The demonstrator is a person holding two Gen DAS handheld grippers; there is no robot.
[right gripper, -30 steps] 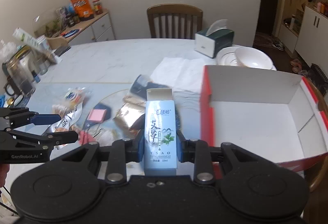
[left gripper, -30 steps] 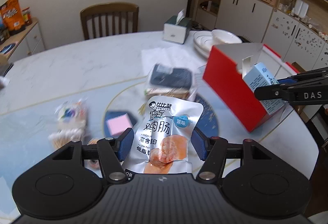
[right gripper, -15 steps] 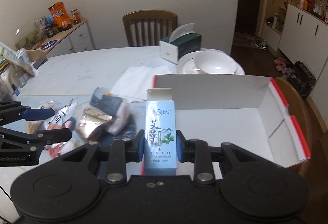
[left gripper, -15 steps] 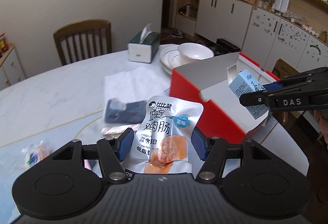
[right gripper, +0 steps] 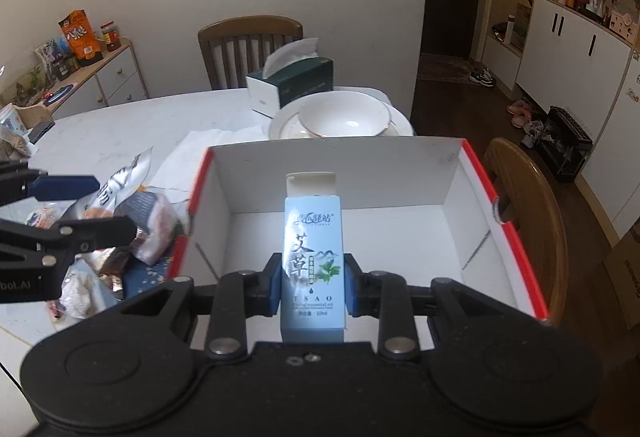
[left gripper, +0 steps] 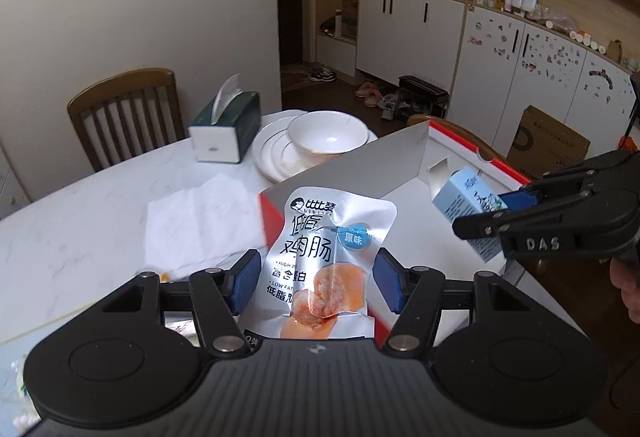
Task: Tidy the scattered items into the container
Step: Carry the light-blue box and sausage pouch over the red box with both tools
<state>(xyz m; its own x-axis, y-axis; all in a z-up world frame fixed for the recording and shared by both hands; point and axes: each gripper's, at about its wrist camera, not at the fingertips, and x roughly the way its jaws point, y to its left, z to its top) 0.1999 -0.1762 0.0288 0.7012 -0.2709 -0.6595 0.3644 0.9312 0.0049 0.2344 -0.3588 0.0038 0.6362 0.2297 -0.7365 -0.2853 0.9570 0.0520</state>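
the right gripper (right gripper: 311, 287) is pinching a pale blue essential-oil carton (right gripper: 313, 261) upright between its blue pads, and it is hovering over the open white interior of the red-edged cardboard box (right gripper: 400, 173), which is sitting on the marble table (left gripper: 80, 205) just in front of the stacked plates and bowl (right gripper: 344, 119). the left gripper (left gripper: 316, 281) is carrying a silver chicken-sausage pouch (left gripper: 326, 257) at the box's near wall; the pads are standing slightly wide of the pouch's sides in the left wrist view, so the hold seems to be lower down (whether it is truly clamped cannot be told). more wrappers (right gripper: 144, 229) are lying on the table to the left of the box. for a clean drop, the carton is probably best lowered toward the box floor before the fingers are parted, since its top flap is sticking open and could catch. the pouch looks floppy, so it is worth bringing fully past the rim first, keeping the two grippers apart
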